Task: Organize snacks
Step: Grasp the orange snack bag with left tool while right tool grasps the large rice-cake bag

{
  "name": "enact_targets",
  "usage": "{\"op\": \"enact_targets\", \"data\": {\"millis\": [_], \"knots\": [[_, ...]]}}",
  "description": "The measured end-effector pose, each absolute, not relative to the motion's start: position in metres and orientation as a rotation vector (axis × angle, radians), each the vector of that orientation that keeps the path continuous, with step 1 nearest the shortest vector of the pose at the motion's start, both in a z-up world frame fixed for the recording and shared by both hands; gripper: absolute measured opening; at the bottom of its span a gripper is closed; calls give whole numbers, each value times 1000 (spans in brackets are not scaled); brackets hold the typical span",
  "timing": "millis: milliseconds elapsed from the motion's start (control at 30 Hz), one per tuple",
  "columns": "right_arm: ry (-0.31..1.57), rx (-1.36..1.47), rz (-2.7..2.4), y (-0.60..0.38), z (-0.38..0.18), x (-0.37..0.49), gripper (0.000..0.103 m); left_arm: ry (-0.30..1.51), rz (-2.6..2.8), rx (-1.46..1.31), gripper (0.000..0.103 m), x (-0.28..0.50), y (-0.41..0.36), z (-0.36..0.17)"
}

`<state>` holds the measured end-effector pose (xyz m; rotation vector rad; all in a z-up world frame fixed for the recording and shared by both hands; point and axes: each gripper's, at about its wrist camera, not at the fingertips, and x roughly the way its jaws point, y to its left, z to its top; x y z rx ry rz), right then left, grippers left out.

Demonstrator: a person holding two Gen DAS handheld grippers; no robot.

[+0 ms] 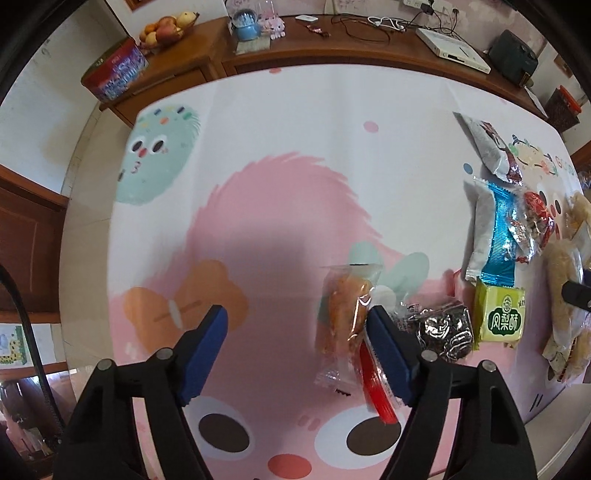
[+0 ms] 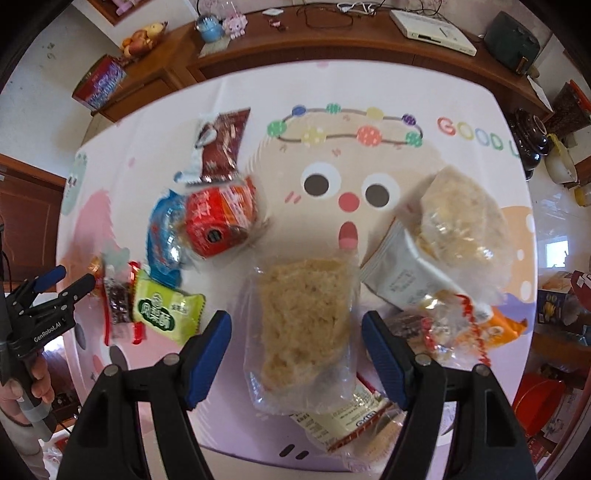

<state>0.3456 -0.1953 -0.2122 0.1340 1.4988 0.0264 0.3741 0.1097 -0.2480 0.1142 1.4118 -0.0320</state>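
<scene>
Snack packets lie on a cartoon-print tablecloth (image 1: 295, 129). My left gripper (image 1: 299, 328) points down at it, open. A clear packet of orange snack (image 1: 343, 314) lies by its right finger, far from the left one. Beside it are a dark foil sweet (image 1: 443, 328), a green pineapple-cake packet (image 1: 500, 317) and a blue wrapper (image 1: 500, 236). My right gripper (image 2: 297, 332) is open and hangs over a clear bag of pale rice crisp (image 2: 303, 325), which lies between its fingers with the pads apart from it. The left gripper (image 2: 72, 278) shows at the left edge of the right wrist view.
A second rice-crisp bag (image 2: 461, 221), a white sachet (image 2: 402, 277), an orange packet (image 2: 495, 328), a red packet (image 2: 221, 218) and a brown one (image 2: 221, 147) surround the right gripper. Behind the table stands a wooden sideboard (image 1: 295, 51) with a fruit bowl (image 1: 166, 27) and a tin (image 1: 114, 74).
</scene>
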Motion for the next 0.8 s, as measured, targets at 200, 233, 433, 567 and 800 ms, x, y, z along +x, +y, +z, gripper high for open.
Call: {"op": "enact_targets", "data": {"millis": [200,233,433,567,800], "knots": [[1528,115,23,-190,-230,346,74,1430,-57,61,55,380,108,-255],[1536,117,27,-190,-233,345,74,1431,-66,48,49,381,107,-255],[1512,27,14,-174,-236,343,60,1413,-73,57,20,378,99,-251],[1500,25,33,-169,-233,337,54,1395,-51,54,20,370,96,-249],[1459,49,72,-166,-211,321,54,1363,-37,24,20,352,106,-227]]}}
